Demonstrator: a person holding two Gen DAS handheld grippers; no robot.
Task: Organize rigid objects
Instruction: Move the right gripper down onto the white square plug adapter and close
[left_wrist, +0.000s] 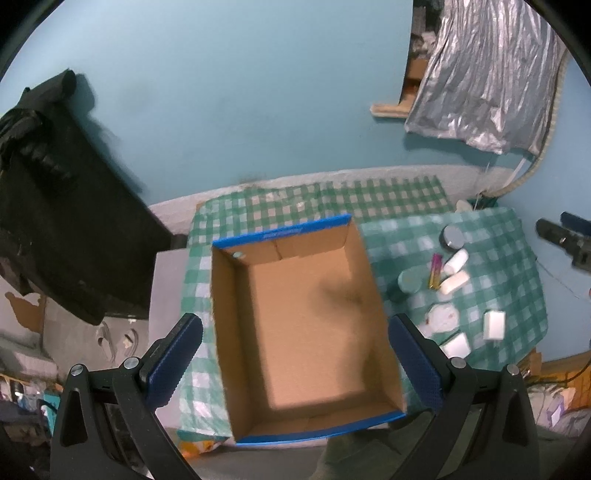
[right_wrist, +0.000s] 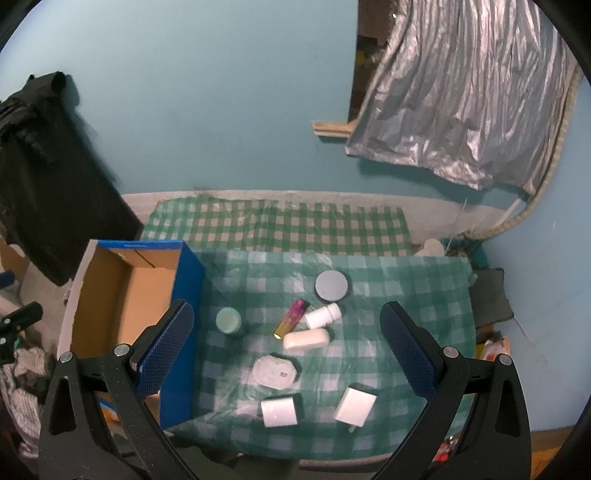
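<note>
An empty cardboard box (left_wrist: 236, 332) with blue outer sides sits on the green checked tablecloth (left_wrist: 207, 273); it also shows in the right wrist view (right_wrist: 190, 295) at the left. My left gripper (left_wrist: 295, 358) is open above the box. My right gripper (right_wrist: 286, 347) is open above several small items: a grey-lidded jar (right_wrist: 331, 285), a teal jar (right_wrist: 228, 320), a pink-and-gold tube (right_wrist: 291, 318), a white bottle (right_wrist: 322, 315), a white soap-like bar (right_wrist: 306, 339), an octagonal white container (right_wrist: 275, 371) and two white blocks (right_wrist: 279, 410) (right_wrist: 354, 406).
A blue wall stands behind the table. A black cloth (right_wrist: 48, 184) hangs at the left and a silver sheet (right_wrist: 469, 96) at the upper right. Clutter lies on the floor around the table edges.
</note>
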